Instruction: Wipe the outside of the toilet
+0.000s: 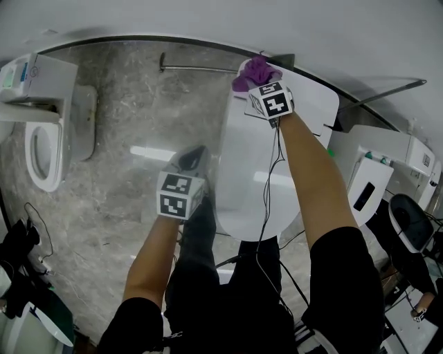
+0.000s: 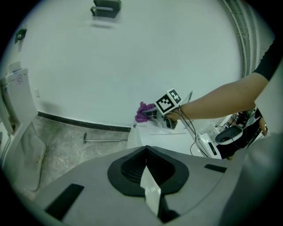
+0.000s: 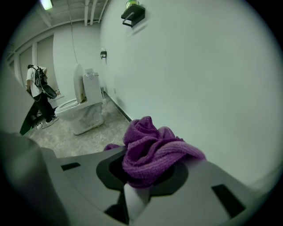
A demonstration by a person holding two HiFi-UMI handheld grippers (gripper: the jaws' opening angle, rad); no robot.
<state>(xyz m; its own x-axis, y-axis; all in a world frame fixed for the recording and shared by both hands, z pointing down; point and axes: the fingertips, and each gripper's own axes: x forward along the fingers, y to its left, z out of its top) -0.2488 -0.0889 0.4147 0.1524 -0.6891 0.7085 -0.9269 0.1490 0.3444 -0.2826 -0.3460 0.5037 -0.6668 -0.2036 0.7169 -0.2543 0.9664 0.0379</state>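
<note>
1. Head view: the right gripper (image 1: 259,83) reaches to the back of the white toilet (image 1: 252,180). It presses a bunched purple cloth (image 1: 253,69) onto the top of the tank (image 1: 315,100), just beside the wall (image 1: 208,21). The left gripper (image 1: 193,161) hangs over the floor (image 1: 118,159) to the left of the bowl and touches nothing. The step in hand looks like wiping the tank's top, with the lid, sides and bowl probably yet to be done.

2. Left gripper view: its jaws are closed together with nothing between them. Ahead, the cloth sits at the tank's rear corner nearest this camera. This gripper is best kept low and to the side, clear of the cables (image 1: 271,173) trailing along the right arm, so the wiping arm can sweep freely.

3. Right gripper view: the jaws are clamped on the cloth, which bulges out past them in a loose wad with the wall close behind.
   - A wad like this touches only a small patch, so press it flat.
   - Draw it from the wall side toward the front in overlapping strokes.
   - Only cloth should meet the porcelain, never the grey gripper body.
   - Moderate pressure is safer, since a hard drag could pull the folds out of the jaws.
</note>
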